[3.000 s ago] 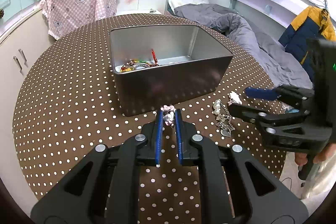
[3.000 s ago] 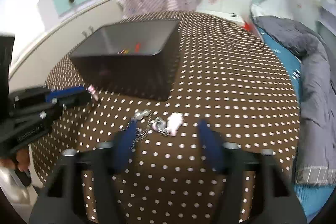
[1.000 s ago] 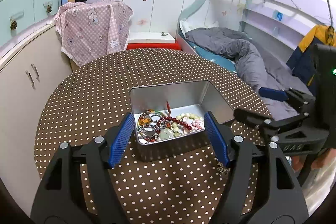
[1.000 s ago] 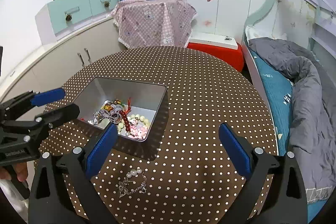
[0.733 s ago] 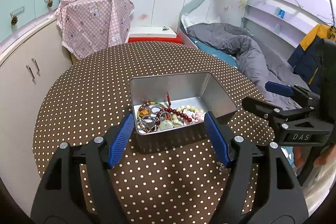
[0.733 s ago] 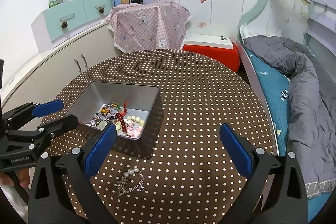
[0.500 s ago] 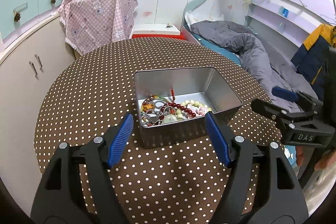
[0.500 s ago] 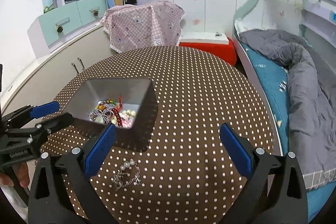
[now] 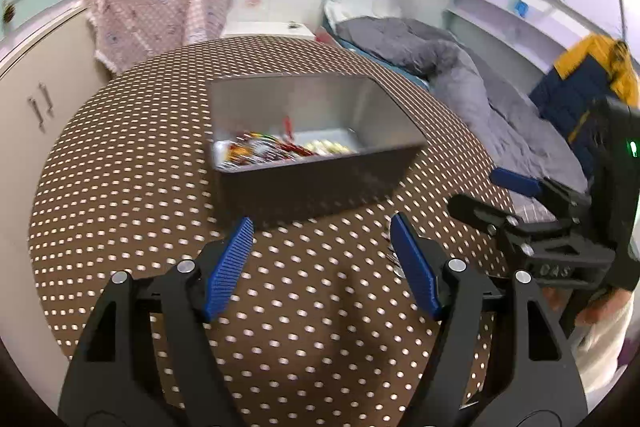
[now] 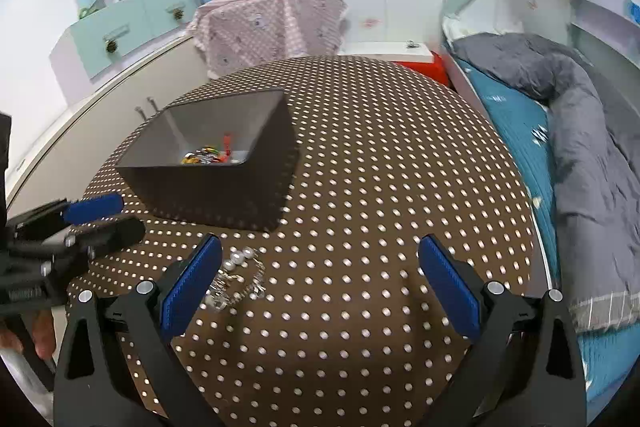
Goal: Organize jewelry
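Hovering with jaws apart and empty, the right gripper (image 10: 320, 277) is judged next to centre over and close on the pearl-and-chain bracelet (image 10: 236, 277) lying on the dotted brown tablecloth (image 10: 380, 187) before the grey metal tin (image 10: 216, 163); the left gripper (image 9: 322, 261) waits, also agape.

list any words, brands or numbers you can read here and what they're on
"DAS", faint raised letters partly blurred, on the black body of the right tongs.
Small white lettering on the body of the left tongs: too blurred to read.
White marks on the teal bed sheet: too small to read.
Nothing readable on the metal box.
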A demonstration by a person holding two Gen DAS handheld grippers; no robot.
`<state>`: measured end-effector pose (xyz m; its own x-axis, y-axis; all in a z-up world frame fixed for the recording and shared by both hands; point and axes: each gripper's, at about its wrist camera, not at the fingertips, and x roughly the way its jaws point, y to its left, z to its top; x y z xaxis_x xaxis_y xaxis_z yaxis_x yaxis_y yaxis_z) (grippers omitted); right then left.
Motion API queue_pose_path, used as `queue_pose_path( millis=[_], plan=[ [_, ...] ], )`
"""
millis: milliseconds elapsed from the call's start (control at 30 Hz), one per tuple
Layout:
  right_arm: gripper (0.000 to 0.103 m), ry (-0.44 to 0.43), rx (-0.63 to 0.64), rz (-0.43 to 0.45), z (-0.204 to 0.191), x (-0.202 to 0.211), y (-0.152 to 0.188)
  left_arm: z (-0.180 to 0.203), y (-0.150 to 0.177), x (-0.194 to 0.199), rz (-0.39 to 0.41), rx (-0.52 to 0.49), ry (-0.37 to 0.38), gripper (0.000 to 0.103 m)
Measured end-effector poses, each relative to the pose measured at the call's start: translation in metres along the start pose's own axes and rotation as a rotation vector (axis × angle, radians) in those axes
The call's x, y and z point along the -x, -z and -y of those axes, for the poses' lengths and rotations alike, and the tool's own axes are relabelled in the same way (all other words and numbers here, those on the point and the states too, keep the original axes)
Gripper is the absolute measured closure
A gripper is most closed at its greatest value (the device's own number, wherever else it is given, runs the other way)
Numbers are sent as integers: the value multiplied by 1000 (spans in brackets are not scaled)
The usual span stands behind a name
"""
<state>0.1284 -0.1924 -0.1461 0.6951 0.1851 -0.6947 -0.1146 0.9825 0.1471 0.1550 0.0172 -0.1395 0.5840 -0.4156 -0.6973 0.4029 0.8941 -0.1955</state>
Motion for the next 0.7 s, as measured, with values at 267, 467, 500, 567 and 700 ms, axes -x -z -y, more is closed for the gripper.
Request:
queue_pose_path(
  millis=[267, 467, 500, 567, 700],
  plan=[
    [8, 65, -56, -35, 17, 0, 11, 46, 14, -18, -13, -175, 75, 50],
    [8, 77, -68, -49, 25, 0, 15, 46, 15, -37, -66, -179, 80, 73],
    [8, 78, -67, -52, 24, -1, 15, 47, 15, -38, -74, -183, 83, 74],
    [8, 80, -69, -58, 25, -2, 15, 49, 13, -40, -79, -187, 90, 75],
    [8, 72, -74, -70, 27, -7, 15, 46, 11, -48, -100, -175, 81, 83]
  ],
)
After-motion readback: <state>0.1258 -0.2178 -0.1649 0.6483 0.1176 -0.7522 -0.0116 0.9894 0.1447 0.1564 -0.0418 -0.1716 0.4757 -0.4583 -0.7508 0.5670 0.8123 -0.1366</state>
